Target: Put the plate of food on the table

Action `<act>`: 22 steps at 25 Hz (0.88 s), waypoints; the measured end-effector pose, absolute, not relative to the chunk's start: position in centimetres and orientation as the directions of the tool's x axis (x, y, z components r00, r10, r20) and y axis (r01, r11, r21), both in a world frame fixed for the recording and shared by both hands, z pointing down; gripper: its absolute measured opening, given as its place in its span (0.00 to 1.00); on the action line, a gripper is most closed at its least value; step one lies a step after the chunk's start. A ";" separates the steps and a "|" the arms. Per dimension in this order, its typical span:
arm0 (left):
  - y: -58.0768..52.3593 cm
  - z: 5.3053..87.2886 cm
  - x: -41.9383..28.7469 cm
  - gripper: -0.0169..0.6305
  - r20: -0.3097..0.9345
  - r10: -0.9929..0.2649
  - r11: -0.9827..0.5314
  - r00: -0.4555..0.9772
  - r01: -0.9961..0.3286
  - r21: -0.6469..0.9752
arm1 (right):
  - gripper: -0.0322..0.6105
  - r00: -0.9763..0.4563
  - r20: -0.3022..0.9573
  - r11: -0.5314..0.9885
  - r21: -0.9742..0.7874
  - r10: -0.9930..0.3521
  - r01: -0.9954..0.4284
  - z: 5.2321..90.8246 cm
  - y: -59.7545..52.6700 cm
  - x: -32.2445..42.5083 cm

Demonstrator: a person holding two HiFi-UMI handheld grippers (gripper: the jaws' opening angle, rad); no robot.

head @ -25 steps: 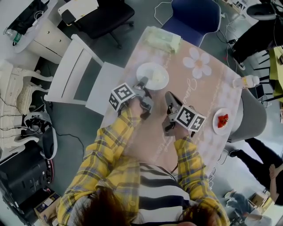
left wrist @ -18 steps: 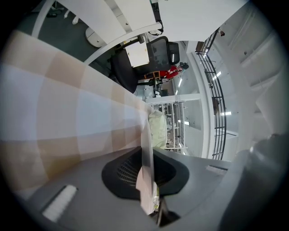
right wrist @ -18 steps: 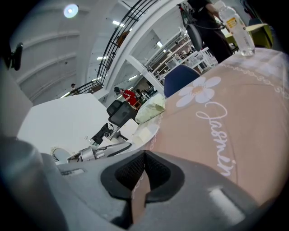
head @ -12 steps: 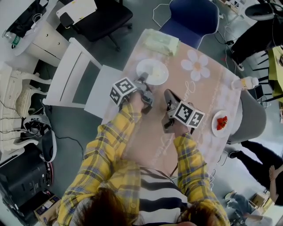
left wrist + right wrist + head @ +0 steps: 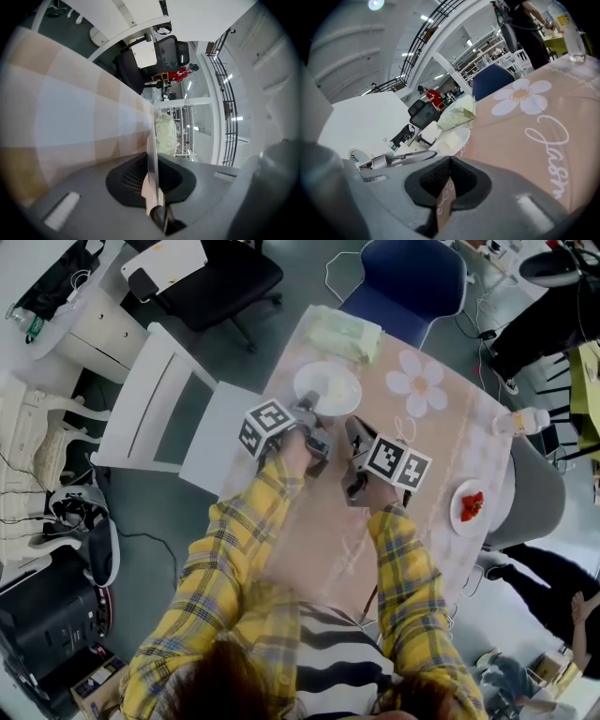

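Observation:
A white plate (image 5: 330,385) with pale food rests on the pink tablecloth (image 5: 422,442), towards the table's far left. My left gripper (image 5: 312,413) is at the plate's near rim. In the left gripper view its jaws (image 5: 151,140) are shut on the thin white rim (image 5: 150,124), seen edge on. My right gripper (image 5: 352,427) hovers just right of the plate. Its jaws (image 5: 450,159) are shut with nothing between them; only tablecloth shows through the slit. The plate (image 5: 464,135) lies ahead to its left.
A pale green bag (image 5: 345,331) lies at the far edge, just beyond the plate. A small plate of red food (image 5: 472,505) and a bottle (image 5: 523,418) stand at the right edge. A blue chair (image 5: 412,273) and a white chair (image 5: 155,399) flank the table.
The left gripper and the white plate have slid away from me, closer to the green bag. The right gripper has moved forward alongside, still shut.

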State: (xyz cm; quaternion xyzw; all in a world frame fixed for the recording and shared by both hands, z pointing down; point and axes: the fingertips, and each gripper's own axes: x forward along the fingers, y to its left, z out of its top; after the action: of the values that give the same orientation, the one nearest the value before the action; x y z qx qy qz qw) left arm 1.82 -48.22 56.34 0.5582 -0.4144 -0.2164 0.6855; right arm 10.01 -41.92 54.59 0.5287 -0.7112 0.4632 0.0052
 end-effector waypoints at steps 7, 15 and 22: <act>-47.6 55.7 3.0 0.20 0.290 -0.711 0.228 0.641 -0.179 0.957 | 0.05 -0.434 0.508 -0.004 -0.654 -0.744 -0.757 54.9 -42.3 10.2; -45.8 55.9 2.4 0.35 0.396 -0.695 0.356 0.600 -0.191 0.915 | 0.05 -0.431 0.509 -0.004 -0.650 -0.745 -0.760 54.9 -42.0 10.6; -44.4 55.9 1.5 0.40 0.449 -0.660 0.368 0.602 -0.263 0.892 | 0.05 -0.426 0.514 0.005 -0.634 -0.745 -0.773 54.5 -41.8 10.4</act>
State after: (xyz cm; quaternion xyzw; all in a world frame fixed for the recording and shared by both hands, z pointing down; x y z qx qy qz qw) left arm 1.54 -44.40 55.89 0.5446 -0.4237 -0.1401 0.7101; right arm 10.43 -41.83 54.52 0.5356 -0.7085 0.4592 0.0157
